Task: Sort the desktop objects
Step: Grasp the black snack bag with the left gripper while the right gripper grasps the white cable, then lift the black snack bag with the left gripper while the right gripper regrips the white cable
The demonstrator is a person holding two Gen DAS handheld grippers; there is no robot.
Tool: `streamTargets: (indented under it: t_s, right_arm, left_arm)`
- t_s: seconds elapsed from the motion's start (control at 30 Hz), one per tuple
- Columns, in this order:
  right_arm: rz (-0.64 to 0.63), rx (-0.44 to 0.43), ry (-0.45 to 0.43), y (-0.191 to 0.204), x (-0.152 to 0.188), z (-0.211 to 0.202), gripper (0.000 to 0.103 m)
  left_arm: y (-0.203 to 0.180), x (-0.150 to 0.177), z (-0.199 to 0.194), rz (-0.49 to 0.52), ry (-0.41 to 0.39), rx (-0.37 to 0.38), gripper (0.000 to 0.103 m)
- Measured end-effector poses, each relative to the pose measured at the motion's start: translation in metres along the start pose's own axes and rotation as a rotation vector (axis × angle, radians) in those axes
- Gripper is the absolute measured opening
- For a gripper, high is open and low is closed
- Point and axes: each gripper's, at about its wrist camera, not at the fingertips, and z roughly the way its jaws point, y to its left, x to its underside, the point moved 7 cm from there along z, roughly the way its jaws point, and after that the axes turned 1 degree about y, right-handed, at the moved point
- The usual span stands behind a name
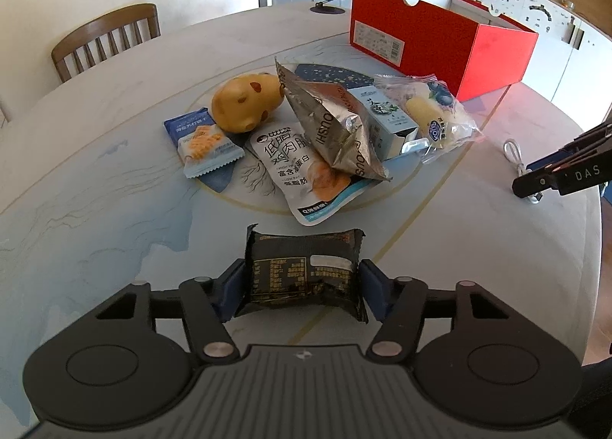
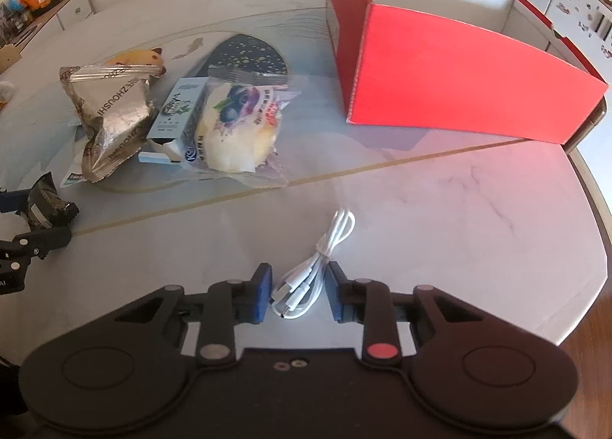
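Sorting barely begun: open red cardboard box (image 2: 451, 67) shows nothing inside; crinkled foil pouch (image 1: 336, 125), yellow potato-shaped toy (image 1: 244, 102) and the other wrappers sit heaped mid-table. Left gripper (image 1: 302, 286) pinches a soft black snack packet (image 1: 302, 270). Right gripper (image 2: 298, 293) brackets a coiled white cable (image 2: 306, 278), pads not visibly pressing.

Each camera sat on its gripper, close above the table (image 1: 114, 155), looking forward and down. Both saw the red box (image 1: 440, 41), at 1 o'clock, and the snack pile (image 2: 172, 113).
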Motion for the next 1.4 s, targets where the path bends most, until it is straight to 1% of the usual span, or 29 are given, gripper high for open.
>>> streamTargets:
  t_s: [0.23, 0.4, 0.6, 0.63, 0.67, 0.87, 1.1, 1.17, 1.2, 1.27, 1.4]
  right_arm:
    - [0.028, -0.014, -0.005, -0.007, 0.002, -0.008, 0.024]
    - [0.027, -0.022, -0.013, -0.010, 0.000, -0.011, 0.023]
    - [0.011, -0.034, -0.017, -0.012, -0.005, -0.015, 0.023]
    - [0.006, -0.036, -0.018, -0.012, -0.006, -0.016, 0.018]
    - [0.003, -0.038, -0.016, -0.013, -0.008, -0.017, 0.016]
    - [-0.010, -0.047, -0.031, -0.018, -0.017, -0.024, 0.015]
    - [-0.004, -0.076, -0.059, -0.023, -0.026, -0.038, 0.015]
    - [-0.001, -0.086, -0.072, -0.025, -0.030, -0.045, 0.014]
    - [-0.001, -0.090, -0.079, -0.026, -0.032, -0.048, 0.010]
    - [0.001, -0.102, -0.091, -0.029, -0.036, -0.053, 0.010]
    - [-0.013, -0.091, -0.085, -0.033, -0.039, -0.047, 0.009]
  left_arm:
    - [0.000, 0.001, -0.004, -0.049, 0.007, 0.031, 0.057]
    - [0.002, 0.000, -0.009, -0.085, 0.000, 0.038, 0.056]
    - [0.004, -0.004, -0.023, -0.124, -0.025, 0.035, 0.056]
    - [0.004, -0.006, -0.025, -0.129, -0.030, 0.036, 0.056]
    - [0.004, -0.007, -0.028, -0.133, -0.036, 0.036, 0.056]
    - [0.003, -0.018, -0.040, -0.158, -0.061, 0.038, 0.056]
    - [-0.002, -0.030, -0.051, -0.165, -0.074, 0.043, 0.056]
    - [-0.005, -0.034, -0.053, -0.162, -0.075, 0.045, 0.056]
    - [-0.006, -0.036, -0.053, -0.160, -0.077, 0.047, 0.056]
    - [-0.010, -0.042, -0.055, -0.156, -0.083, 0.052, 0.056]
    - [-0.015, -0.048, -0.054, -0.149, -0.089, 0.055, 0.056]
